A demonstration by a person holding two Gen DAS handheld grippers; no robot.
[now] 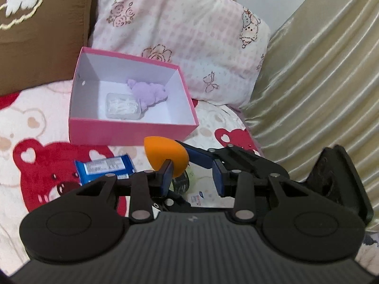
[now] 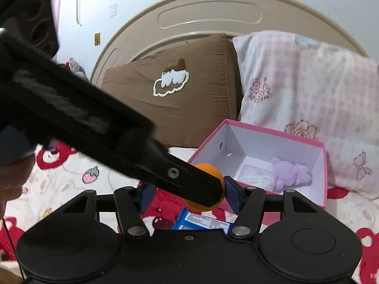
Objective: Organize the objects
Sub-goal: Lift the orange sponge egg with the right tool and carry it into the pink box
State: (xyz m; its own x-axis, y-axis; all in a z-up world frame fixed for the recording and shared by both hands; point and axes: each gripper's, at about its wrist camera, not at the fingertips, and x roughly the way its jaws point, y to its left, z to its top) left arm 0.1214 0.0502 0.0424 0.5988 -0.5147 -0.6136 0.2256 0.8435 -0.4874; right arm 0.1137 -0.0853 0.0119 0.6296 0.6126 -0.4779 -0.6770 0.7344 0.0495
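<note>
Two grippers meet over the orange sponge [image 1: 161, 153], which hangs above the bed [image 1: 35, 123], just in front of the near wall of the open pink box [image 1: 132, 131].

In your left wrist view, the left gripper [image 1: 192, 177] shows its jaws only a narrow gap apart, and nothing sits between the pads. The sponge lies at the tip of the left-hand pad, mostly to its outer side and above it, left of frame centre. A blue pad of the other gripper touches the sponge's pointed end from the right.

In your right wrist view, the right gripper [image 2: 190, 196] has its jaws about half open. The sponge sits between them, low in the frame, against the right-hand pad and clear of the left-hand one. The left gripper's finger crosses from the upper left and covers the sponge's middle. You cannot tell from either view which contact carries it.

Below the sponge a blue packet [image 1: 104, 168] lies on the bed. Inside the box sit a clear case [image 1: 122, 106] and a purple plush [image 1: 148, 92], touching.
</note>
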